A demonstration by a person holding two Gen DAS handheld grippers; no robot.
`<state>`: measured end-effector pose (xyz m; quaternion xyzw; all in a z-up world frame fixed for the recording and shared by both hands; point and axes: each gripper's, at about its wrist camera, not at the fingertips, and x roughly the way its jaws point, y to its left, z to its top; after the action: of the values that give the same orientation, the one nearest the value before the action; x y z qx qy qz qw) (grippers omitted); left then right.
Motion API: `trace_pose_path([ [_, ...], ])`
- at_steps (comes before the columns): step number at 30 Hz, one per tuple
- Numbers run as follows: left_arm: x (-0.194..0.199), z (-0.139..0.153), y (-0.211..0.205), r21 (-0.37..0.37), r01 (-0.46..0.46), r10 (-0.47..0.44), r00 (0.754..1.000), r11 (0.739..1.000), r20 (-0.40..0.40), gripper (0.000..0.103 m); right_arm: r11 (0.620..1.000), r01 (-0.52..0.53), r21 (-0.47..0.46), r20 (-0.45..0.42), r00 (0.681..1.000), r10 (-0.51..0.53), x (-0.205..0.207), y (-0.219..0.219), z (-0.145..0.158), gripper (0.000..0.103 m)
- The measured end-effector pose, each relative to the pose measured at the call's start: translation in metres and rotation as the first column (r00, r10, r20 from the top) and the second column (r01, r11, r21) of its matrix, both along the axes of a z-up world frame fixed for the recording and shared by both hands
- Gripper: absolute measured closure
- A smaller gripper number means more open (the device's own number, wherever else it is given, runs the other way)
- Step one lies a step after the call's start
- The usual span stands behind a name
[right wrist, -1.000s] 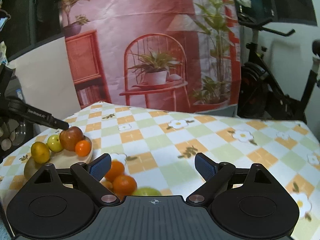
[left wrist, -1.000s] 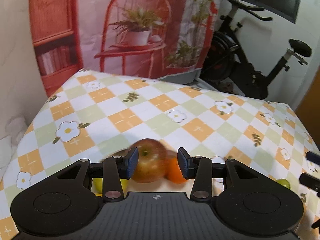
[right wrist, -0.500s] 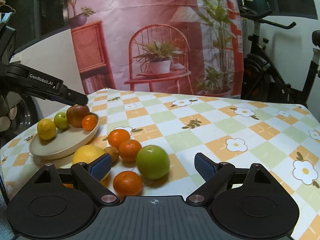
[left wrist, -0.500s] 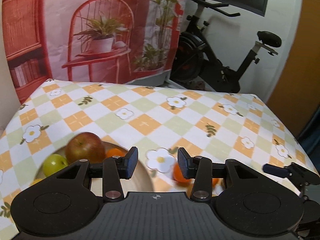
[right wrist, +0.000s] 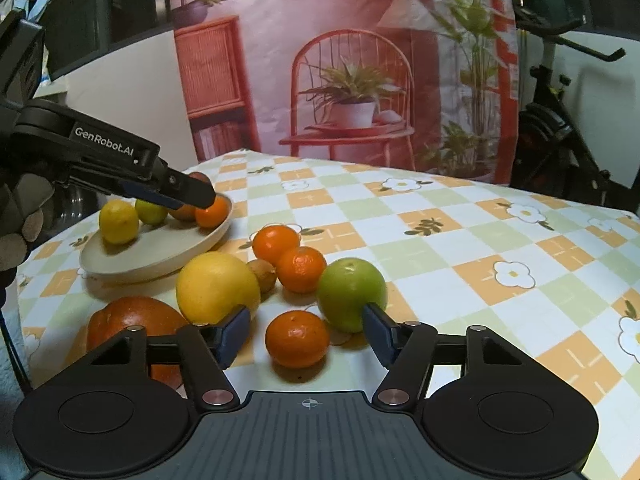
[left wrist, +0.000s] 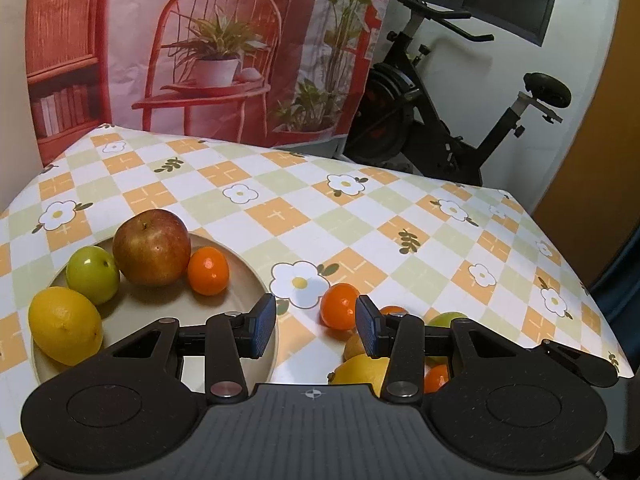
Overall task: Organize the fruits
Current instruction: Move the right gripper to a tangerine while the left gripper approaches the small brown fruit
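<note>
The bench [right wrist: 460, 240] carries a beige plate [right wrist: 160, 258] at its left side, already holding a lemon [left wrist: 64, 324], a small green fruit [left wrist: 93, 274], a red apple [left wrist: 151, 253] and a mandarin [left wrist: 208, 271], so it seems to be the collecting place. The loose fruits lie just beside it, probably waiting for transfer. The right hand-held gripper [right wrist: 306, 330] has just been closing around a small mandarin [right wrist: 297, 338], its pads not yet touching, while the left hand-held gripper [left wrist: 316, 326] is partly spread and empty.

Printed backdrop [left wrist: 224, 52], exercise bike [left wrist: 448, 120] behind.

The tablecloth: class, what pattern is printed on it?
The tablecloth has orange, pale green and white checks with white flowers, clearest in the left wrist view.
</note>
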<state>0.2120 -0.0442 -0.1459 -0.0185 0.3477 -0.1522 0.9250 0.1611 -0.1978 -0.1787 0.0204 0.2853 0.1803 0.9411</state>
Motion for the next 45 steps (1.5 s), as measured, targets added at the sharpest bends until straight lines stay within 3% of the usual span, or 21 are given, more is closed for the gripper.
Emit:
trace_pose_path([
  [19,-0.013,-0.007,-0.001,0.014,-0.007,0.007,1.0,1.0,0.015,0.057,0.999,0.009,0.039,0.004,1.0,-0.01,-0.005,-0.006,0.001,0.057],
  [25,-0.014,-0.007,0.0,0.012,-0.008,0.008,1.0,1.0,0.019,0.057,0.999,0.012,0.042,-0.066,0.998,-0.009,0.002,-0.006,-0.004,0.057],
  [32,-0.015,-0.01,-0.002,0.009,-0.007,0.007,1.0,1.0,0.015,0.057,1.0,-0.022,0.014,-0.086,0.996,0.023,0.007,0.005,-0.008,0.068],
  [40,-0.016,-0.011,-0.002,0.006,-0.007,0.007,1.0,1.0,0.011,0.056,0.999,-0.008,0.039,-0.088,0.996,0.011,0.008,0.0,-0.008,0.07],
  [45,-0.016,-0.012,0.001,-0.004,-0.014,0.014,1.0,1.0,0.004,0.056,0.995,0.007,0.103,-0.064,0.998,0.0,0.005,-0.012,-0.006,0.07],
])
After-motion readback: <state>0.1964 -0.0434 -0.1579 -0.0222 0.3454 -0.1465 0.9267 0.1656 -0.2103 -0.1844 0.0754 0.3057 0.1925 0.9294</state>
